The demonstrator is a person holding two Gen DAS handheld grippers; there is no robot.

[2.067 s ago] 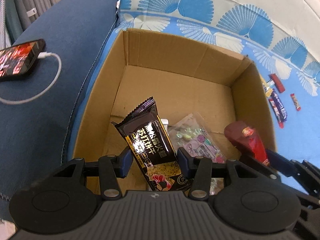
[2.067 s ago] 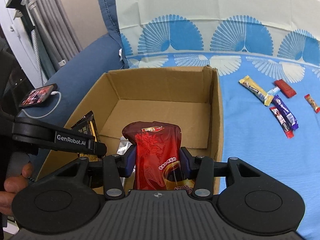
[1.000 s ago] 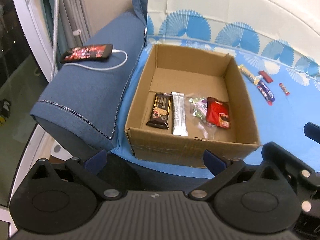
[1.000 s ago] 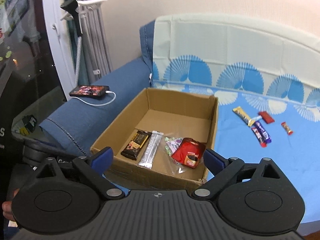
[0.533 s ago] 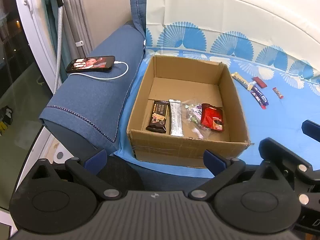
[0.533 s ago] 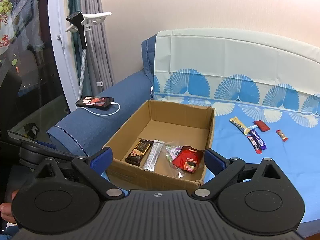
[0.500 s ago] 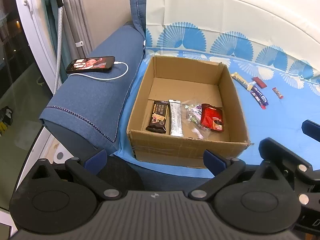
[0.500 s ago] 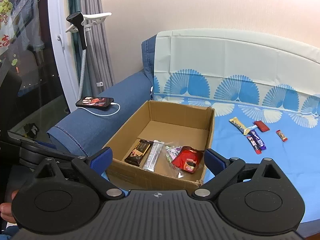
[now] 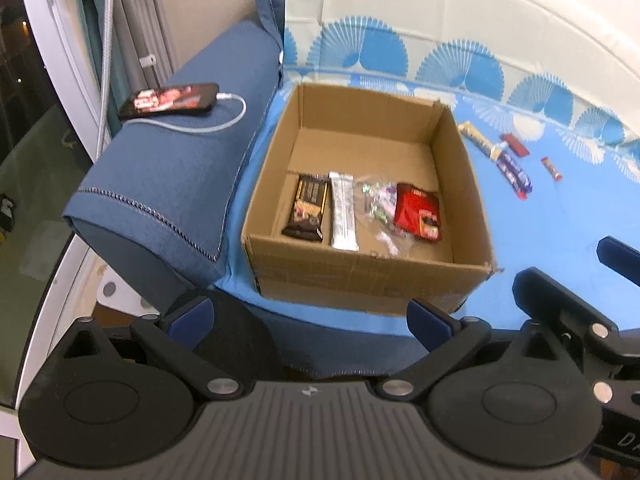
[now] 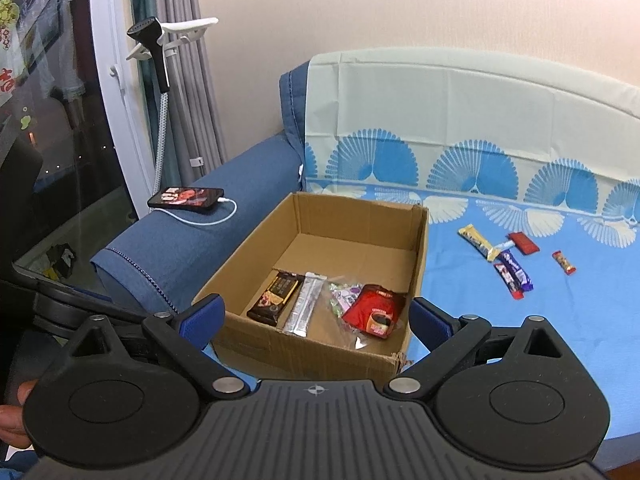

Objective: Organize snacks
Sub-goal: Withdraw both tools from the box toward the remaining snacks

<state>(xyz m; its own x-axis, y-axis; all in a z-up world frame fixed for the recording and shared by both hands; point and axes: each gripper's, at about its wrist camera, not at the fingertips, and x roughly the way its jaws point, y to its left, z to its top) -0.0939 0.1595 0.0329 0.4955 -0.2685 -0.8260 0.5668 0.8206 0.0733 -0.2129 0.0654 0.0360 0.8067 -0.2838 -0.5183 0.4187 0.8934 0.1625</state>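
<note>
1. Left wrist view: the left gripper (image 9: 310, 316) is spread and empty; ahead of it the brown cardboard box (image 9: 360, 276) holds four snacks.
2. Right wrist view: the right gripper (image 10: 316, 316) is spread and empty; small wrapped candy bars (image 10: 506, 258) lie loose ahead-right, and clamping them risks crushing them.

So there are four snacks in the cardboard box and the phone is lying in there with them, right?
Not quite. The four snacks are in the cardboard box, but the phone lies outside it, on the blue sofa arm, plugged into a white cable. The right wrist view shows it.
</note>
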